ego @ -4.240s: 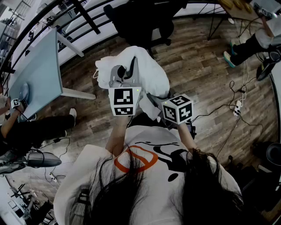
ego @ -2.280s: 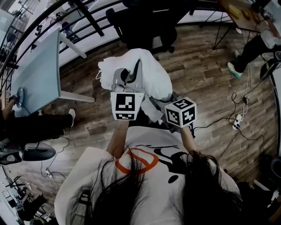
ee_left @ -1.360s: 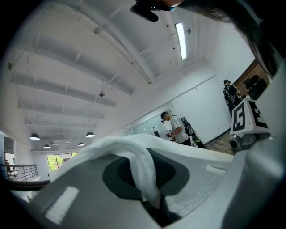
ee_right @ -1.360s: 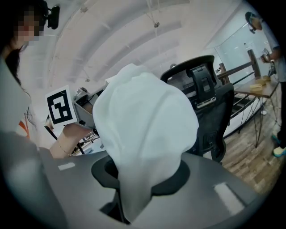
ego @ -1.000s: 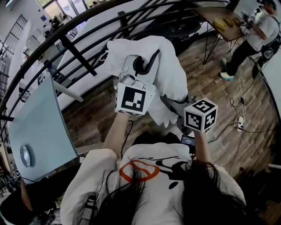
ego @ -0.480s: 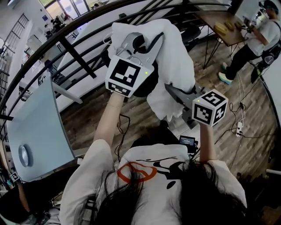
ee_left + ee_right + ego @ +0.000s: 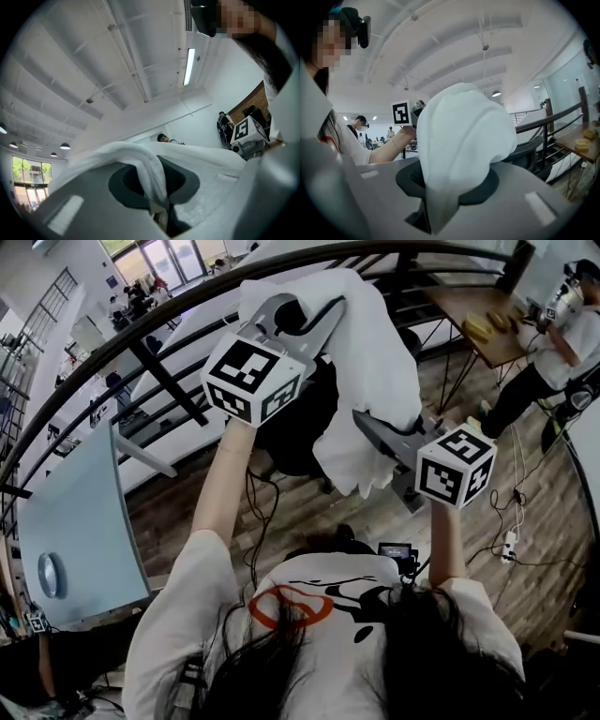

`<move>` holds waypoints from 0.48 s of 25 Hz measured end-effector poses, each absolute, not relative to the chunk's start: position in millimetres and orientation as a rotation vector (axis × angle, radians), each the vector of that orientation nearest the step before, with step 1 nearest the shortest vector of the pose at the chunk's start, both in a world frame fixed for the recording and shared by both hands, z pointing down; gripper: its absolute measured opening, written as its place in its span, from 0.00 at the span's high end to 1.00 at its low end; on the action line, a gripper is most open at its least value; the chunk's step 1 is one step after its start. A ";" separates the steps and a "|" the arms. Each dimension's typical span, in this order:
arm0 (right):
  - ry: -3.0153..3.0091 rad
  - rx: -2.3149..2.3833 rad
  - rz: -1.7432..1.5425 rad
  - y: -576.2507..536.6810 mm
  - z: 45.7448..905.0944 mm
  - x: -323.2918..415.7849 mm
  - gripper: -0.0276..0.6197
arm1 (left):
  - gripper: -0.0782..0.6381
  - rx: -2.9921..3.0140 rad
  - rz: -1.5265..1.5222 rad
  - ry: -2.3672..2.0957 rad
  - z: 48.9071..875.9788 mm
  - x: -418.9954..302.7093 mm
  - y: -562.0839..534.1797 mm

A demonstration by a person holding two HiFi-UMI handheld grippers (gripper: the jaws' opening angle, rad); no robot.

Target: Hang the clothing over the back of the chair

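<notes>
White clothing [image 7: 370, 352] hangs bunched in the air between both grippers, above a black chair [image 7: 295, 432] that it partly hides. My left gripper [image 7: 314, 307] is raised high and shut on the upper fold of the clothing [image 7: 145, 168], which is pinched between the jaws [image 7: 157, 206]. Lower and to the right, my right gripper [image 7: 359, 420] is shut on another bunch of the cloth [image 7: 464, 136], which bulges out of it [image 7: 433, 211]. The chair's dark back [image 7: 529, 150] shows behind that bunch.
A black curved railing [image 7: 169, 310] runs behind the chair. A blue-grey table [image 7: 75, 521] stands at the left. At the far right a person [image 7: 553, 343] stands by a wooden table [image 7: 478, 310]. Cables and a power strip [image 7: 511, 540] lie on the wood floor.
Both grippers have lifted the clothing from waist height to well above the chair, the left one highest. The head view has tilted up towards the railing. Both grips have held.
</notes>
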State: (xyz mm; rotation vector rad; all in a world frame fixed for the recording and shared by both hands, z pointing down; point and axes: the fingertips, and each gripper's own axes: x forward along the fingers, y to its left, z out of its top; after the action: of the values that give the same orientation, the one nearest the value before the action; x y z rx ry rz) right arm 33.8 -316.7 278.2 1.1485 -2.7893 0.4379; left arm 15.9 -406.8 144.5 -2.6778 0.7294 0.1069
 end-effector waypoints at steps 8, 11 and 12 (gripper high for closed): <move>-2.816 1.089 0.413 -362.0 260.7 48.8 0.73 | 0.84 -2.721 0.022 0.736 148.7 31.2 -469.0; -2.838 1.047 0.444 -367.9 264.3 48.7 0.73 | 0.84 -2.770 -0.028 0.720 169.3 34.6 -487.1; -2.842 1.036 0.454 -370.0 266.3 48.8 0.73 | 0.84 -2.785 -0.056 0.709 178.3 36.0 -493.2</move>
State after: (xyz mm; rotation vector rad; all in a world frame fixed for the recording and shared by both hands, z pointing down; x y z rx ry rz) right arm 48.8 -370.0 266.3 1.0360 -2.8424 0.4536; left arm 36.0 -493.2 178.3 -2.7851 0.7087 -0.0560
